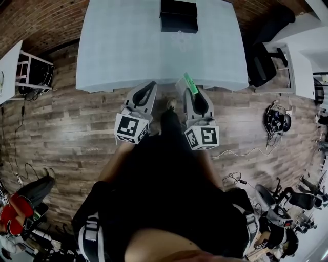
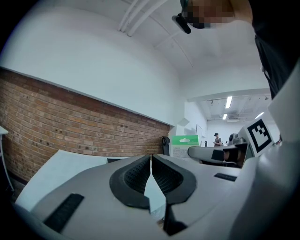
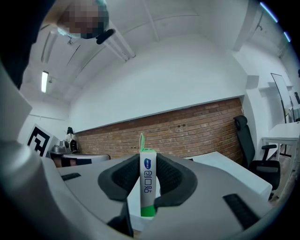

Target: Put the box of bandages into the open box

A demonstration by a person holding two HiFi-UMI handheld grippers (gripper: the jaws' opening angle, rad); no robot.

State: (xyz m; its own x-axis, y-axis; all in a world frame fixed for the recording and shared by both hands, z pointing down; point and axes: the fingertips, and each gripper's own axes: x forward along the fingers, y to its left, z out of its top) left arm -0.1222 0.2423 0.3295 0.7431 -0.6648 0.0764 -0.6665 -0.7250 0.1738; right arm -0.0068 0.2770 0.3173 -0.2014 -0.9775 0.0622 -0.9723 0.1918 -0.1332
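**Two grippers side by side, bandage box clamped in the right**

- Right gripper (image 3: 147, 174): the pads press on both broad faces of the box of bandages (image 3: 147, 182). The box stands upright on its narrow edge between the fingers. Its green flap pokes up past the fingertips and its green base sits low in the gap.
- Left gripper (image 2: 151, 160): the fingertips are pressed together and nothing is between them.
- Pose, head view: both grippers are held close in front of the person's body. The marker cubes are nearest the body and the fingers point forward. The left gripper (image 1: 151, 86) leans slightly inward toward the right gripper (image 1: 190, 88).
- Both sets of fingertips reach just about to the near edge of the table (image 1: 118, 51).
- The open box (image 1: 178, 15) is dark and sits at the table's far edge. It is well beyond the fingertips, ahead of them and between the two grippers' lines.
- The box of bandages (image 1: 190, 83) is off the table, carried in the right fingers.
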